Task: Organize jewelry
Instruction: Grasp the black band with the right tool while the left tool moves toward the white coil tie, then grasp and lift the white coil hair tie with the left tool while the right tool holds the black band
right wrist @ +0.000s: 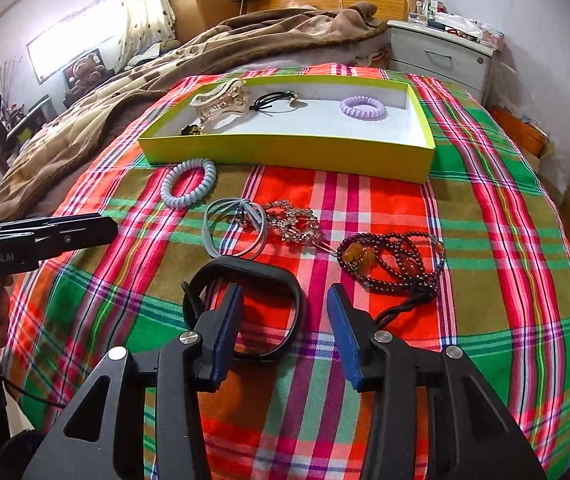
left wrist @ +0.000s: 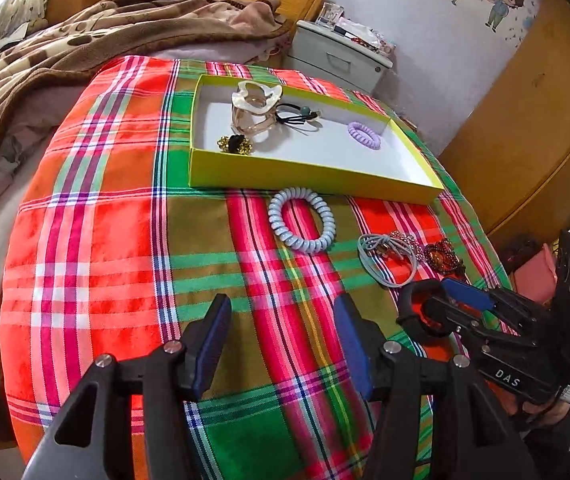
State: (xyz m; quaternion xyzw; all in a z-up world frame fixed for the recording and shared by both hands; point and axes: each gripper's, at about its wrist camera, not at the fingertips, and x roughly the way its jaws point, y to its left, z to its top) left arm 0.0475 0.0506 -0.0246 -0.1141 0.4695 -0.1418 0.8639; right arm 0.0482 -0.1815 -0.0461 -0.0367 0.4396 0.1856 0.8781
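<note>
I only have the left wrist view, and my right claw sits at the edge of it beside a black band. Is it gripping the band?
Observer: No. The right wrist view shows the right claw open, with one finger over the inside of the black band, the other outside it, and neither pad pressing.
Operator: And the dark red thing beyond the band?
Observer: A dark bead necklace with amber beads, coiled, lying apart from the band.
Operator: Anything trailing from it?
Observer: A twisted black cord runs from it toward the claw's other finger.

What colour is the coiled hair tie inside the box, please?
Lilac coiled hair tie, clearest in the right wrist view.
</note>
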